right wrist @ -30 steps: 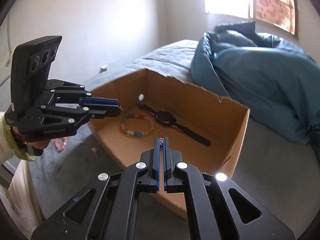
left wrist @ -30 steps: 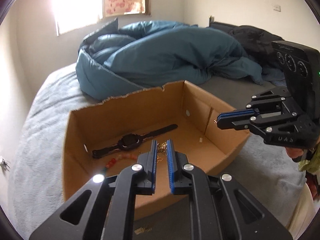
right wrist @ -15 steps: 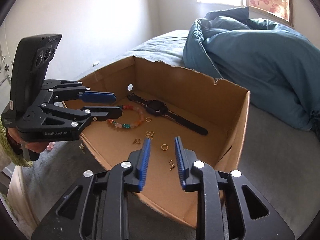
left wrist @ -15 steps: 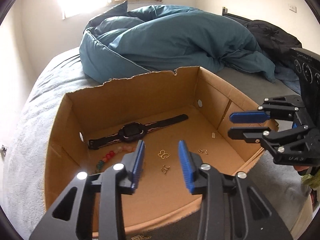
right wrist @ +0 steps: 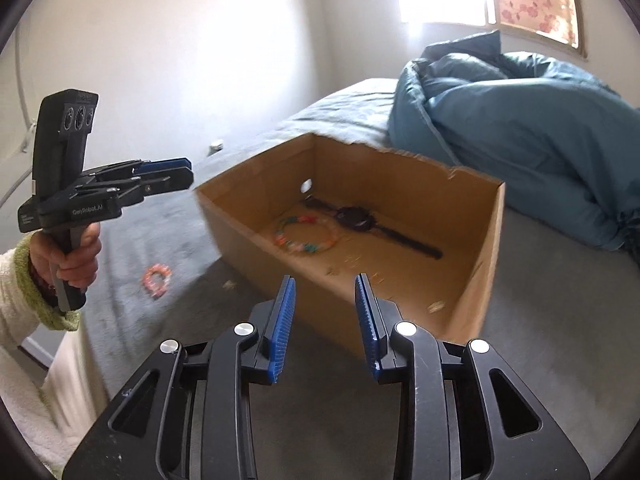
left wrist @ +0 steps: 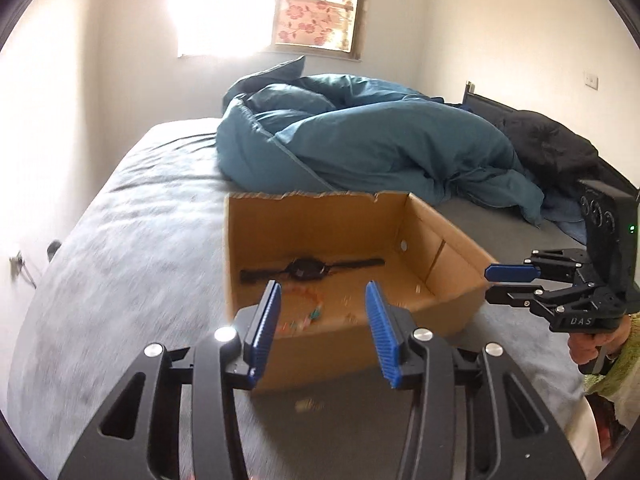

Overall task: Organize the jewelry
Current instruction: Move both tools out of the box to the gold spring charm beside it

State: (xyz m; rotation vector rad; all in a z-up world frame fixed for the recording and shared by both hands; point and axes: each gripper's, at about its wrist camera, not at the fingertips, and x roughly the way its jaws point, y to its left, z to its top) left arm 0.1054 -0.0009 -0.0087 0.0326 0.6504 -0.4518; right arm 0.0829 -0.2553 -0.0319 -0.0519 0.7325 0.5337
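Note:
An open cardboard box (left wrist: 348, 336) (right wrist: 248, 220) sits on the bed. Inside lie a black watch (left wrist: 306, 270) (right wrist: 356, 218), a coloured bead bracelet (right wrist: 306, 236) and small gold pieces (right wrist: 352, 260), all blurred. A second, orange-pink bracelet (right wrist: 156, 278) lies on the sheet left of the box. My left gripper (left wrist: 322, 286) (right wrist: 188, 170) hovers before the box's near wall, jaws opening with nothing between them. My right gripper (right wrist: 325, 280) (left wrist: 490, 284) hangs off the box's right corner, its jaws also opening and empty.
A bunched teal duvet (left wrist: 380, 148) (right wrist: 520, 128) lies behind the box, with dark clothing (left wrist: 552, 148) at the far right. A small gold piece (left wrist: 306, 404) rests on the grey sheet (left wrist: 140, 220) in front of the box. Walls and a window stand beyond.
Both grippers went from shut over the box to open, and gold pieces now lie on the box floor. Both have drawn back from the box, the left one further.

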